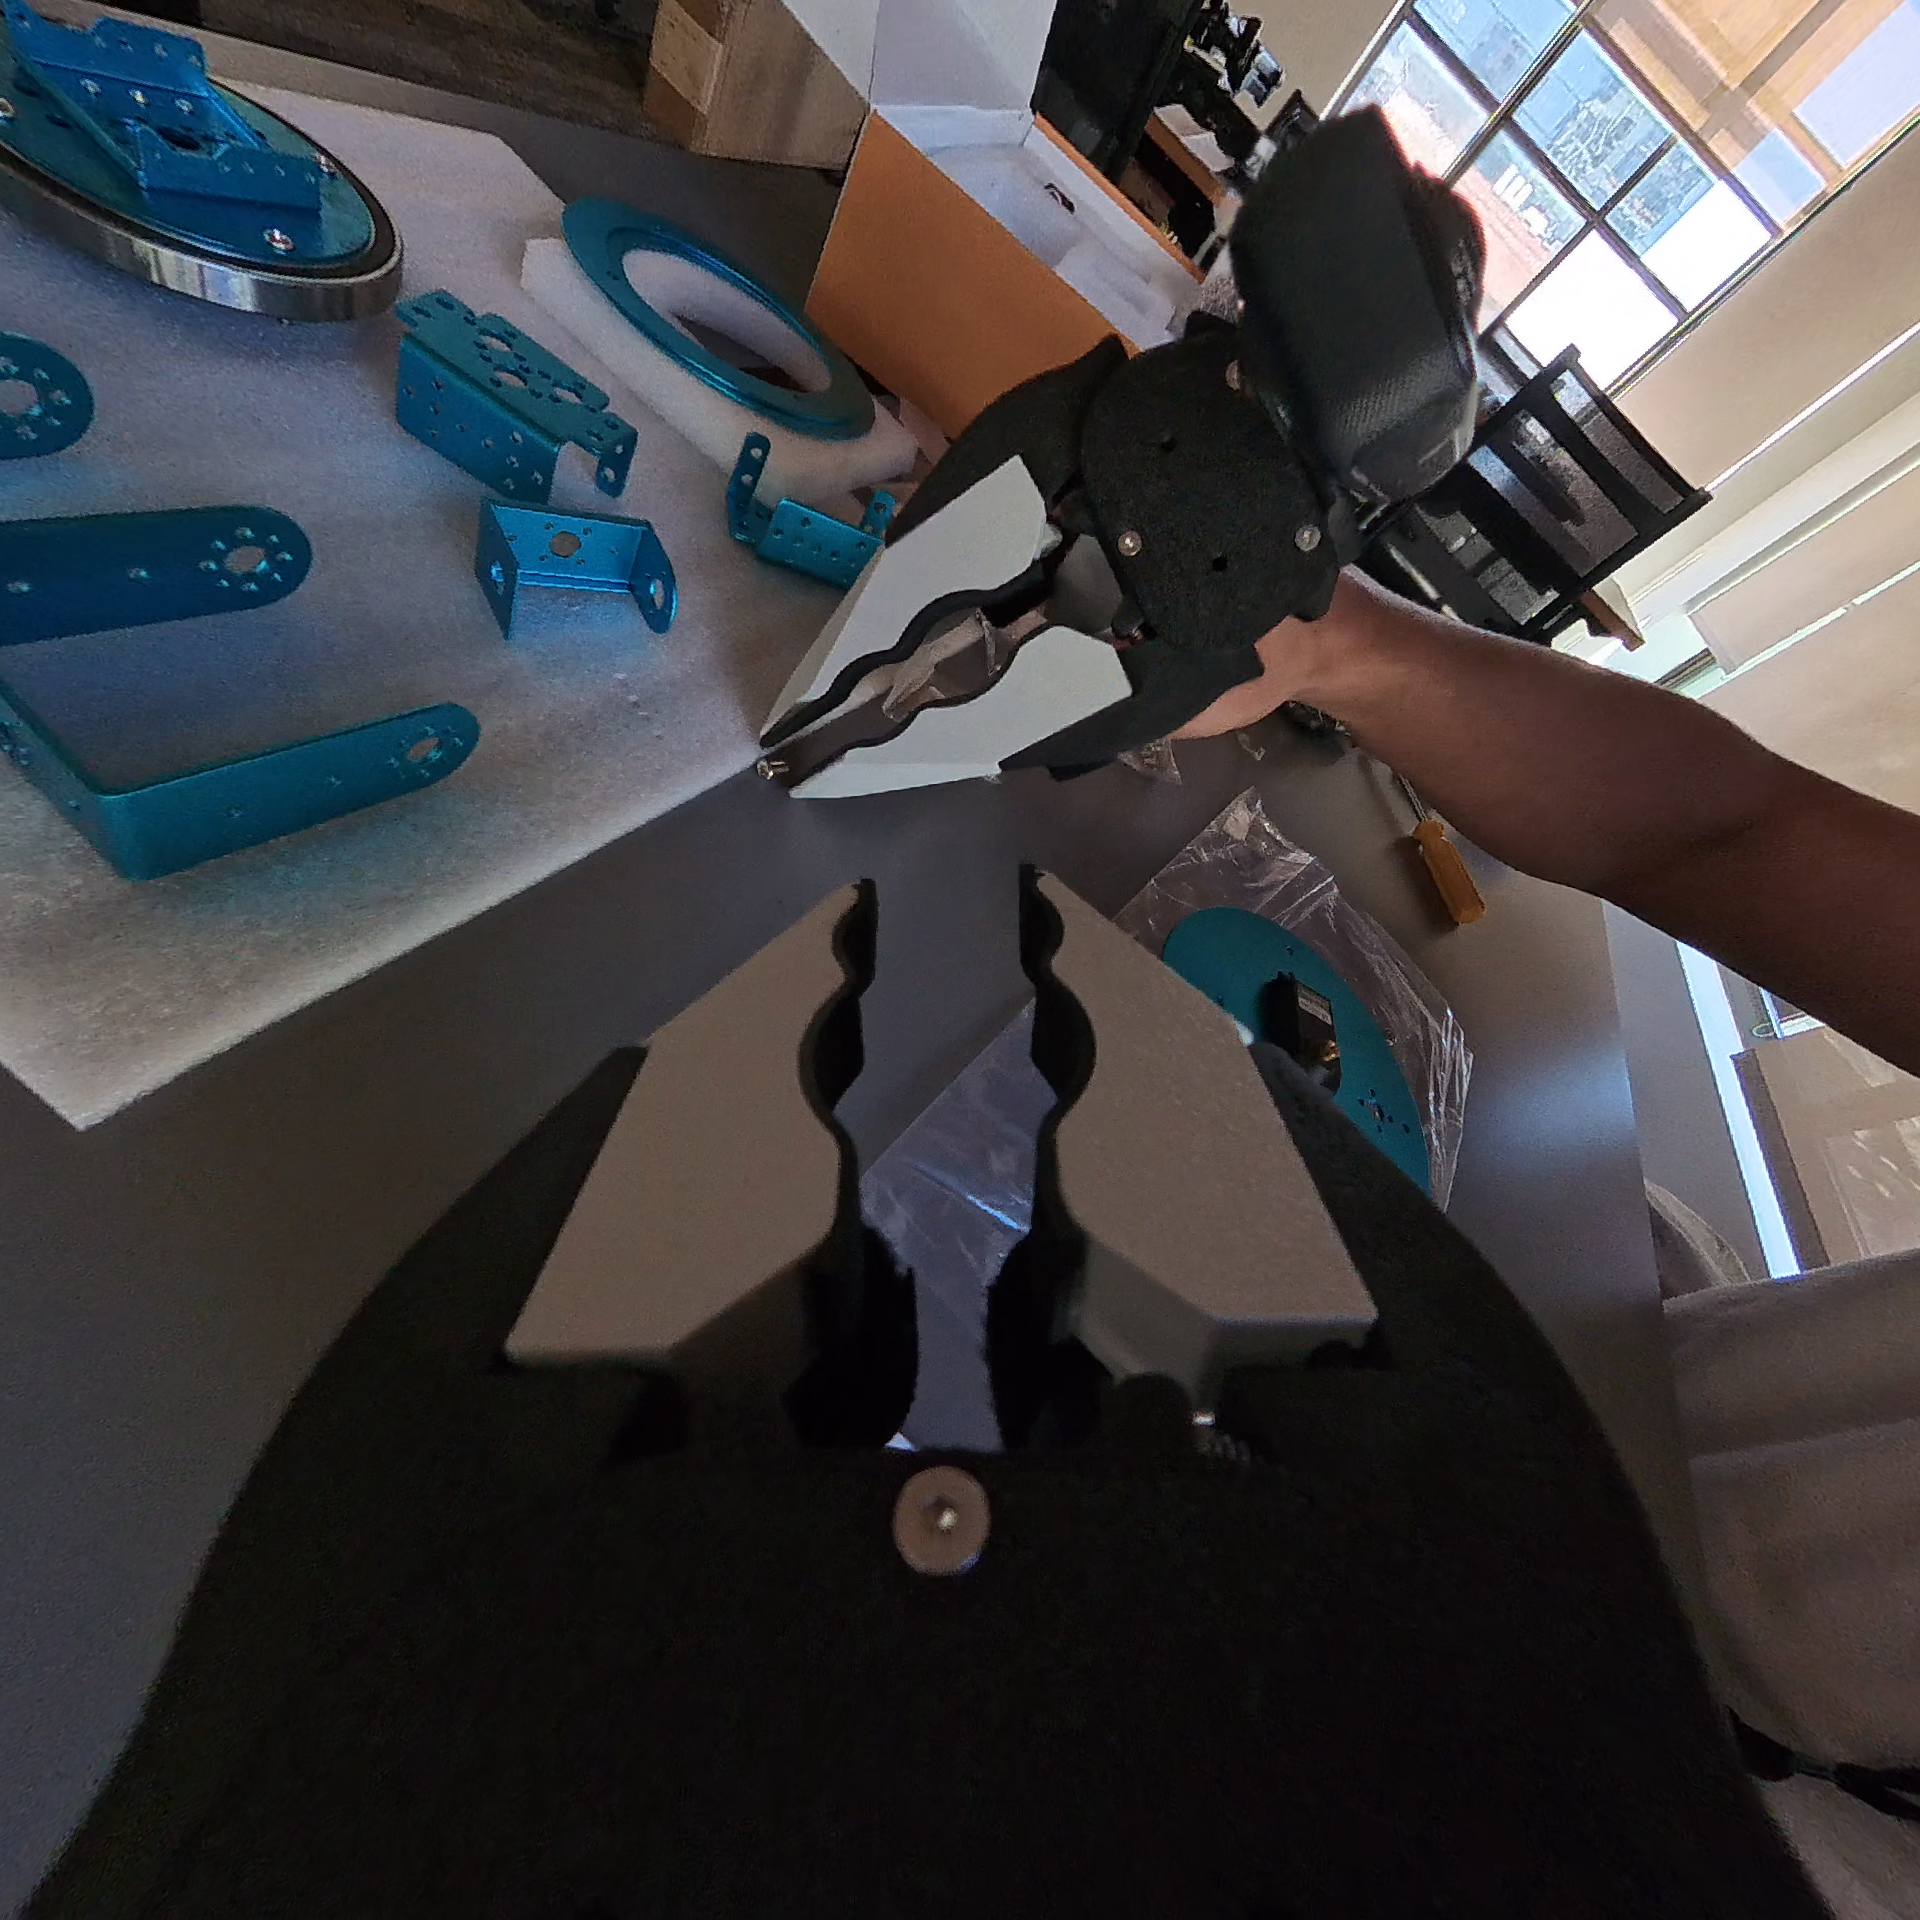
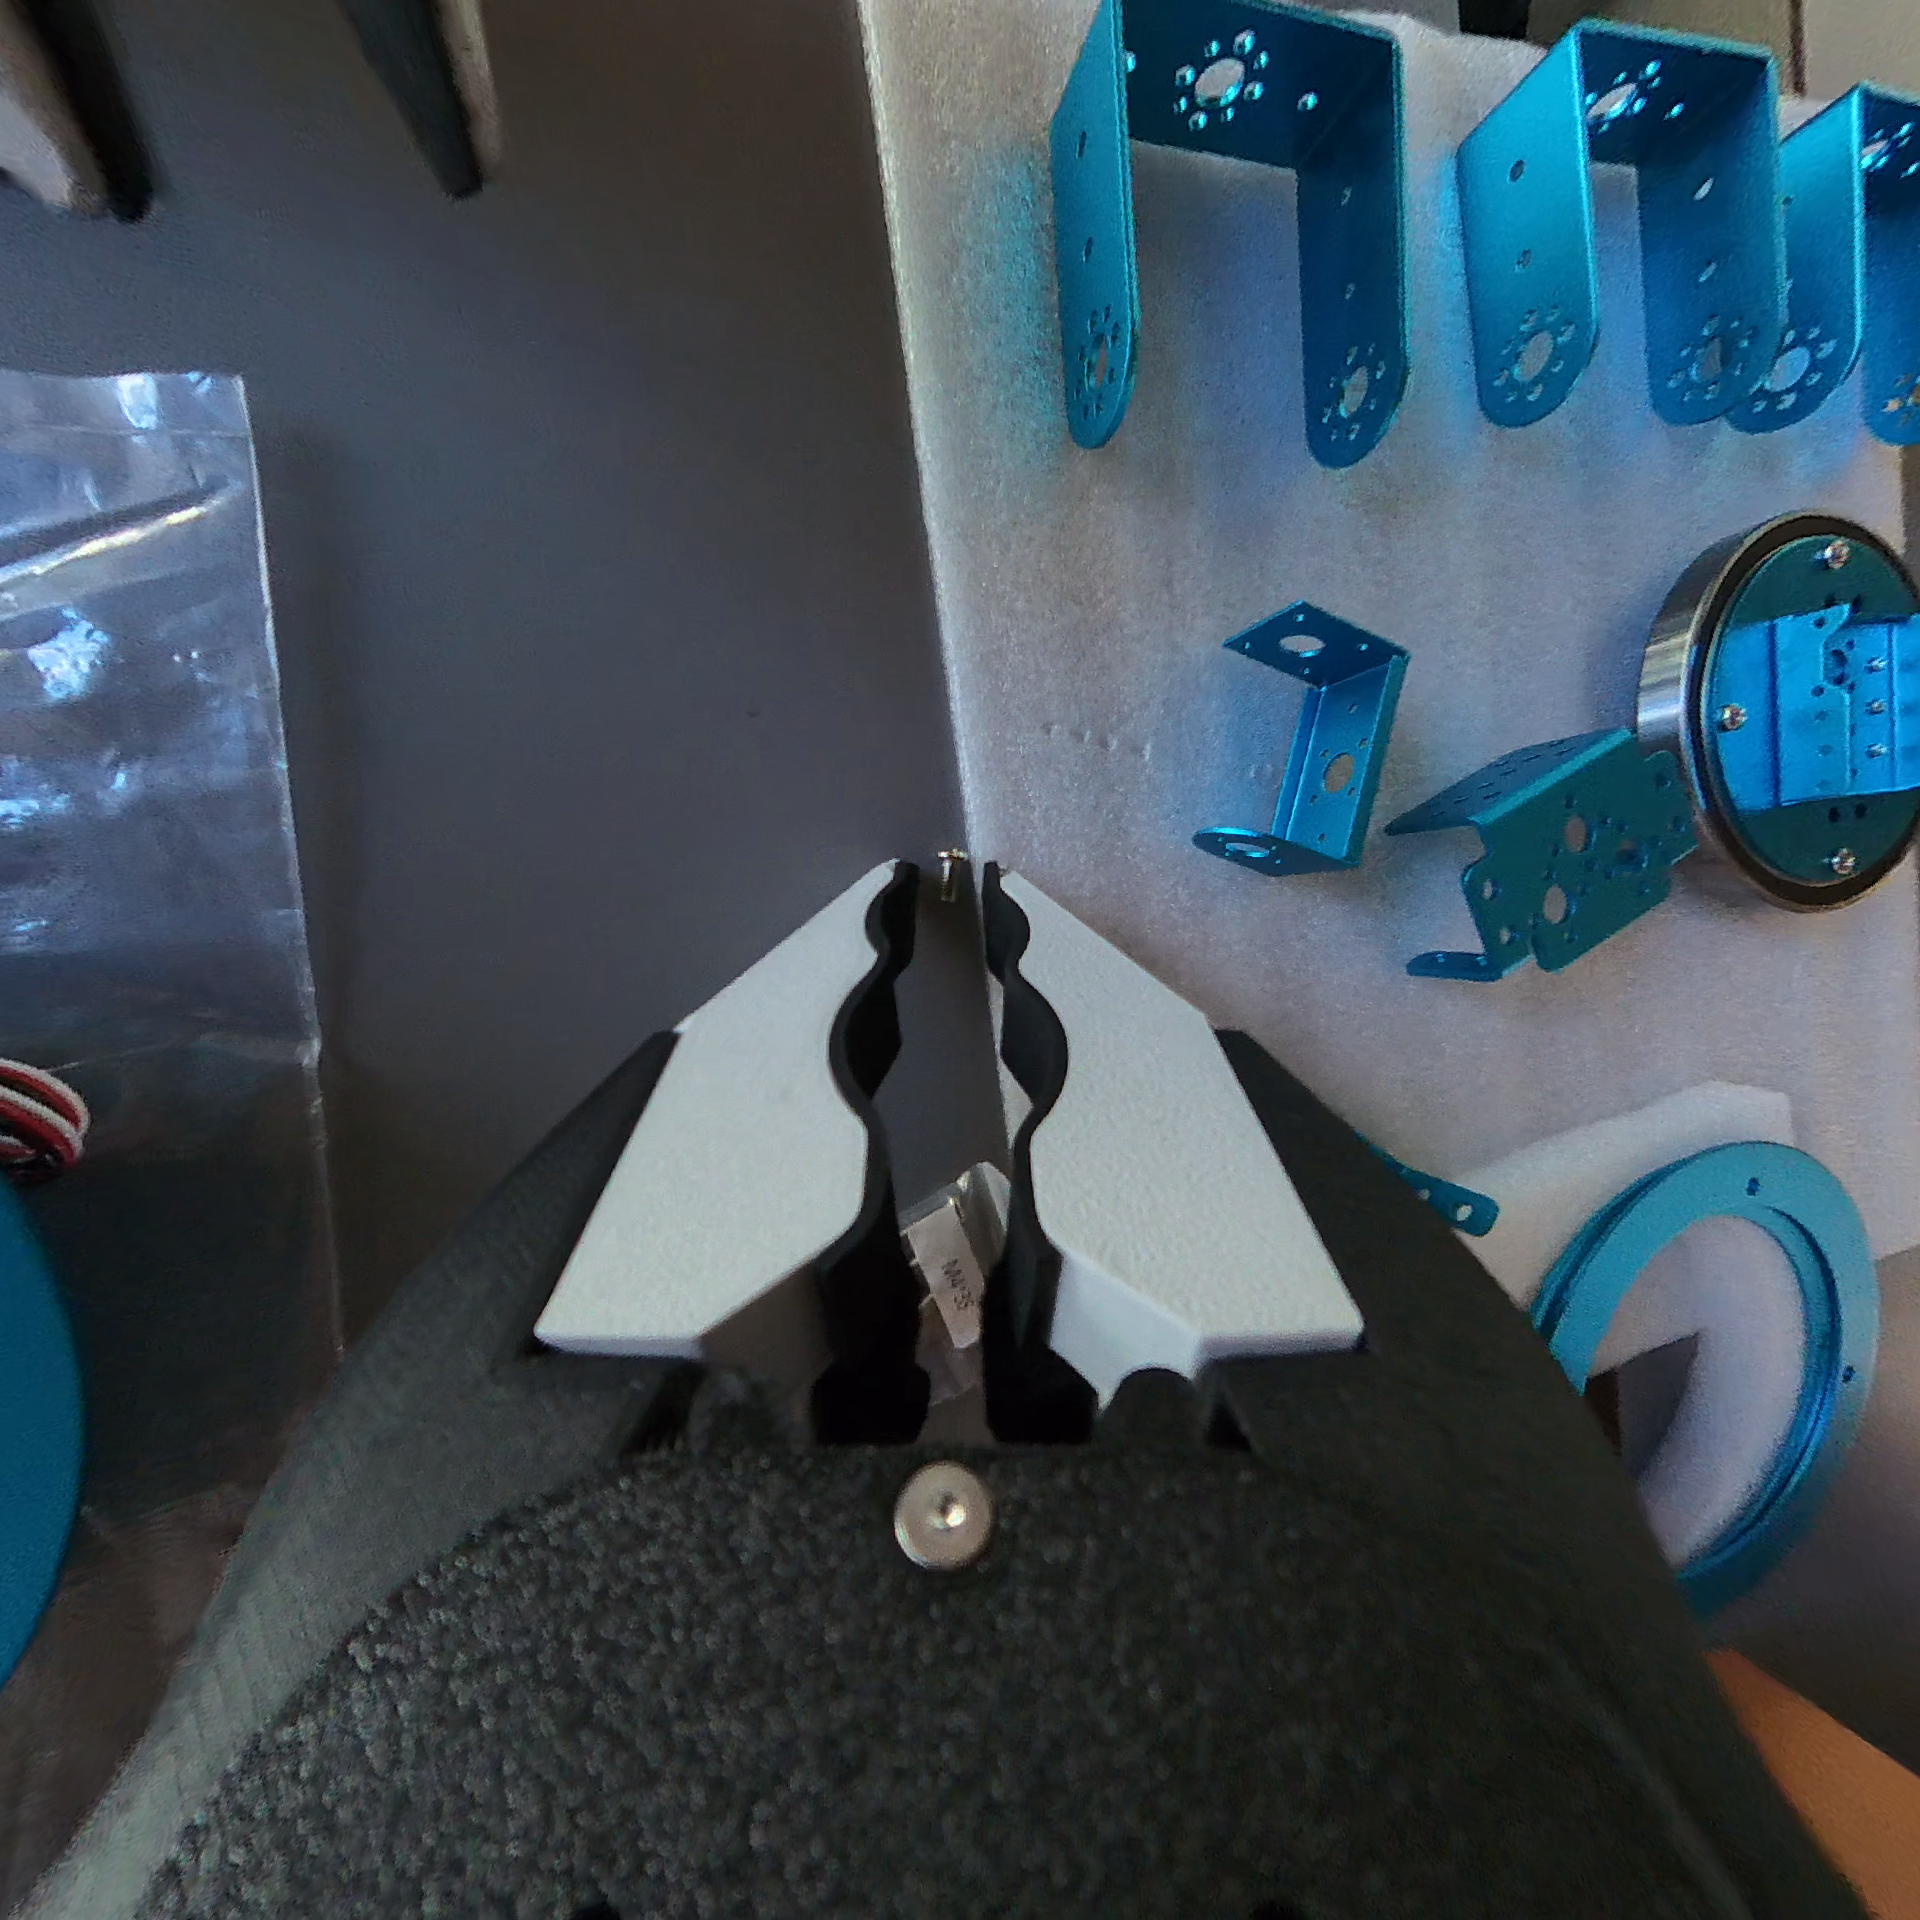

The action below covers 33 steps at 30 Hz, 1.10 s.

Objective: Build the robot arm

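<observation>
My right gripper (image 2: pixel 945 868) is shut on a small clear bag (image 2: pixel 951 1278) that runs along its jaws. A tiny silver screw (image 2: pixel 950 875) sits between its fingertips; I cannot tell whether it is inside the bag. The tips hover at the edge of the white foam sheet (image 2: pixel 1143 623) over the grey table (image 2: pixel 623 520). In the left wrist view the right gripper (image 1: pixel 777 761) shows ahead with the crumpled bag (image 1: pixel 935 665), held by a person's hand. My left gripper (image 1: pixel 948 883) is open and empty, just short of the right one, above the table.
Several blue metal brackets (image 1: pixel 509 410) lie on the foam sheet (image 1: pixel 312 935), with a steel-rimmed blue turntable (image 1: pixel 208 177) and a blue ring (image 1: pixel 717 312) on a foam block. A clear bag with a blue disc (image 1: pixel 1299 997), an orange-handled screwdriver (image 1: pixel 1439 868) and an orange box (image 1: pixel 935 301) stand nearby. The gap from one gripper's tips to the other's is roughly 11 centimeters.
</observation>
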Tool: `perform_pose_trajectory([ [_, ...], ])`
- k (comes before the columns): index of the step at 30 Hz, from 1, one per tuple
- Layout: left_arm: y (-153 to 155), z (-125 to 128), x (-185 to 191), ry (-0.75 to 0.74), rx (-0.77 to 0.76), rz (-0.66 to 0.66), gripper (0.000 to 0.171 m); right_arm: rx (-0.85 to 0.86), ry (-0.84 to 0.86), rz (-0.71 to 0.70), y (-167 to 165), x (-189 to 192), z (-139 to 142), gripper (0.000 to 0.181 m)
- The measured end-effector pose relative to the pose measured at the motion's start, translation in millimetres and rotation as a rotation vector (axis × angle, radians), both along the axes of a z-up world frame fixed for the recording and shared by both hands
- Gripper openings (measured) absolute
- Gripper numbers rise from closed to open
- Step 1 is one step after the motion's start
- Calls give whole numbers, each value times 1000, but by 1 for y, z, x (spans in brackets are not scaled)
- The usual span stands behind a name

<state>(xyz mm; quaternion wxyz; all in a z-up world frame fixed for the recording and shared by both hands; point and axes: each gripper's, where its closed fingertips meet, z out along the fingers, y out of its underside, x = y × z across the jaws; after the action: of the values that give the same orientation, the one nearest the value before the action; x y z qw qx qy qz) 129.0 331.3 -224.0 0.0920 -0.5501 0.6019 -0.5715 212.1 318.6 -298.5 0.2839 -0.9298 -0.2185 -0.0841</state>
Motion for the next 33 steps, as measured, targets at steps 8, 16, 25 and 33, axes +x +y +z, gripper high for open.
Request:
perform_pose_trajectory([
  [8, 0, 4, -1, -6, -18, -2, 27, -29, 41, -25, -1, 0, -2, 7],
  [16, -3, -4, -2, 36, -9, -10, 27, 7, 135, 50, 0, -17, 2, 2],
  [25, -39, 23, -20, 11, -250, -216, 22, 421, 42, 326, -27, -99, 72, 2],
  [33, -54, 16, -18, 20, -211, -227, 17, 492, -313, 282, -35, -101, 82, 2],
])
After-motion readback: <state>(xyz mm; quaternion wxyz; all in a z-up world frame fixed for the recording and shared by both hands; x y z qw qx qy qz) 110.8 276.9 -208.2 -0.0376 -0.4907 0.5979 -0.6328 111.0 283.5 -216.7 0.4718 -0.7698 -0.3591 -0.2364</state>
